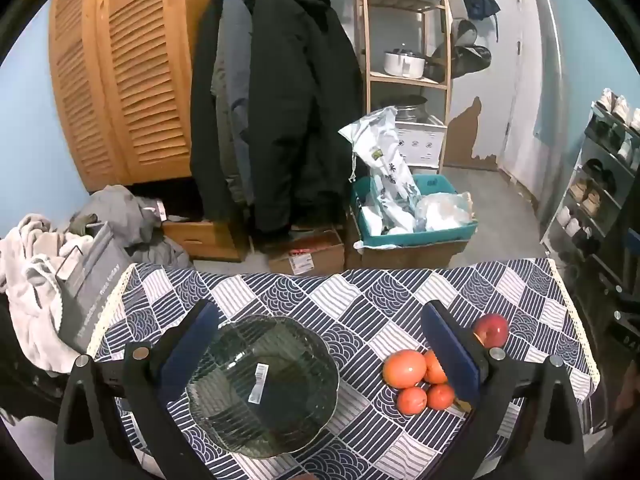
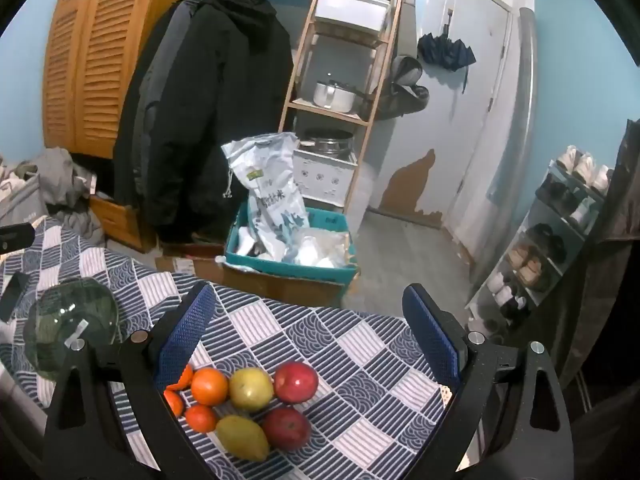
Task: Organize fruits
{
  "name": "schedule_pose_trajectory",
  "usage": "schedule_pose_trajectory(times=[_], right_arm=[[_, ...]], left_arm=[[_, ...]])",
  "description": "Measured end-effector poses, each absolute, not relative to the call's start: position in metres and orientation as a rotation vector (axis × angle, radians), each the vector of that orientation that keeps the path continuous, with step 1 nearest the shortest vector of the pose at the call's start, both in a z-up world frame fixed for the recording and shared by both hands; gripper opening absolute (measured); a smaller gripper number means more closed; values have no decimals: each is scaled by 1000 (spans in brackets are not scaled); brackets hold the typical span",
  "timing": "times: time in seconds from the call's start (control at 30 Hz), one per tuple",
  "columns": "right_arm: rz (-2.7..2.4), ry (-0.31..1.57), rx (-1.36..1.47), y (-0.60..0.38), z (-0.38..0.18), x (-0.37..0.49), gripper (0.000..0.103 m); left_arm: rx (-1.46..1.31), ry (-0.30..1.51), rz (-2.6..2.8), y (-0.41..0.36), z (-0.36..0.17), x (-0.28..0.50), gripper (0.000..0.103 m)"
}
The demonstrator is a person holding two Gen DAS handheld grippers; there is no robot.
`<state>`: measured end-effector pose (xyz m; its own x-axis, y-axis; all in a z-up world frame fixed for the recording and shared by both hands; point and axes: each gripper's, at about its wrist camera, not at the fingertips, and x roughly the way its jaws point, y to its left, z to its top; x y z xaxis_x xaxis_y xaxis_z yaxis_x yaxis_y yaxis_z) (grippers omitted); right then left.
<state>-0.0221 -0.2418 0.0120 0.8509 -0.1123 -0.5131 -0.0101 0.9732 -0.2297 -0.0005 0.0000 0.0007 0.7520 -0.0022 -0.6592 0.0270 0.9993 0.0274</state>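
Observation:
A ribbed glass bowl point(image 1: 262, 386) with a white sticker sits on the checked tablecloth point(image 1: 360, 300), between the fingers of my open, empty left gripper point(image 1: 320, 328). To its right lie several oranges point(image 1: 404, 368) and a red apple point(image 1: 491, 329). In the right wrist view my right gripper point(image 2: 310, 316) is open and empty above a pile of fruit: several oranges point(image 2: 209, 386), two yellow pears point(image 2: 251, 389), two red apples point(image 2: 296, 382). The bowl point(image 2: 72, 320) shows at the left there.
The table ends at its far edge point(image 1: 320, 270); beyond stand cardboard boxes, a teal bin point(image 1: 416, 236) with bags, hanging coats point(image 1: 276, 100), a wooden shelf and a shoe rack point(image 2: 552, 240). A dark phone-like object point(image 2: 12, 296) lies left of the bowl.

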Motion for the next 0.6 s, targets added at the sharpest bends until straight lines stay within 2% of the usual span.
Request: schedule_pose_trajectory(times=[0.6], right_arm=[[-49, 540, -208, -246, 18, -23, 93]], left_arm=[[56, 689, -25, -7, 6, -6, 102]])
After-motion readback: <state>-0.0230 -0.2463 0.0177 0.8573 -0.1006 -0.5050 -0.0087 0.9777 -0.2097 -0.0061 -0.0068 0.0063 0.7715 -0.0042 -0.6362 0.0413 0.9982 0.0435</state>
